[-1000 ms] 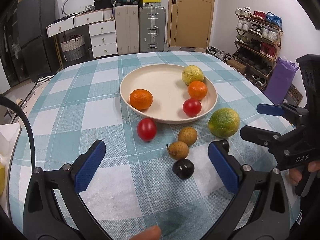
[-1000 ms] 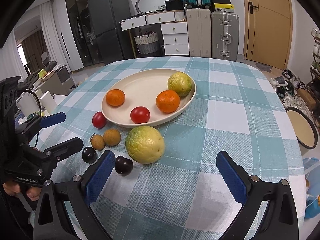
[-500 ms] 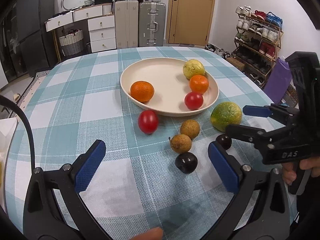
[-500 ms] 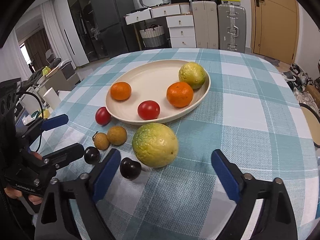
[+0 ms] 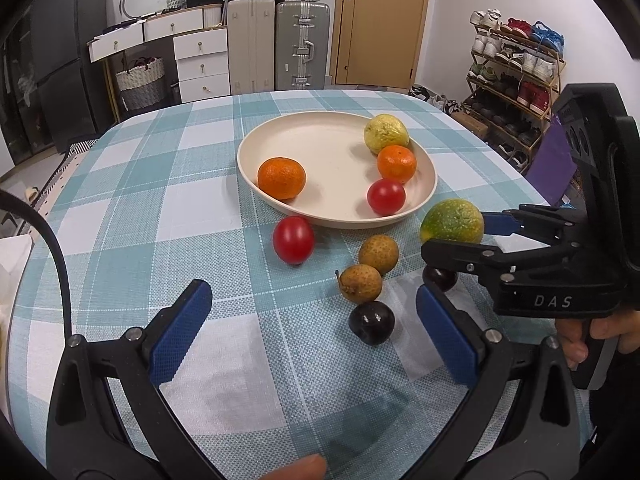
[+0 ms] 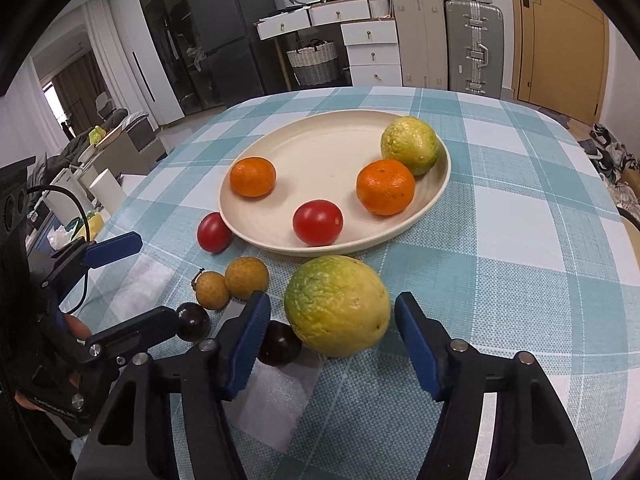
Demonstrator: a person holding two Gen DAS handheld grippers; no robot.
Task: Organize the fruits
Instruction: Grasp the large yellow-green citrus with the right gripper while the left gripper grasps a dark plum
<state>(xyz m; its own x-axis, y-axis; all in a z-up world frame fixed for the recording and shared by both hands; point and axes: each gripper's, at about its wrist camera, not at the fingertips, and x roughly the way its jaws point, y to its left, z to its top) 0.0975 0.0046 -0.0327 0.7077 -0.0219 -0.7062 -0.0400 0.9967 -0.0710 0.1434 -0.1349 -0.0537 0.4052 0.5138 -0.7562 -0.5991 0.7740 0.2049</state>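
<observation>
A cream plate (image 5: 320, 148) (image 6: 320, 148) holds two oranges, a red tomato (image 6: 317, 222) and a yellow-green fruit (image 6: 409, 145). On the cloth lie a large green-yellow fruit (image 6: 338, 304) (image 5: 452, 222), a red tomato (image 5: 293, 239), two brown longans (image 5: 378, 254) (image 5: 360, 283) and two dark plums (image 5: 372, 322) (image 6: 279, 344). My right gripper (image 6: 332, 340) is open, its fingers on either side of the large green-yellow fruit without closing on it. My left gripper (image 5: 312, 324) is open and empty, low over the cloth near one plum.
The round table carries a teal-checked cloth (image 5: 160, 200). Behind it stand suitcases (image 5: 302, 44), white drawers (image 5: 200, 60) and a shoe rack (image 5: 516, 80). The person's hand (image 5: 600, 336) holds the right gripper's handle at the table's right edge.
My right gripper has moved forward and narrowed, so its fingers now flank the large green-yellow fruit. My left gripper has shifted slightly closer to the fruits.
</observation>
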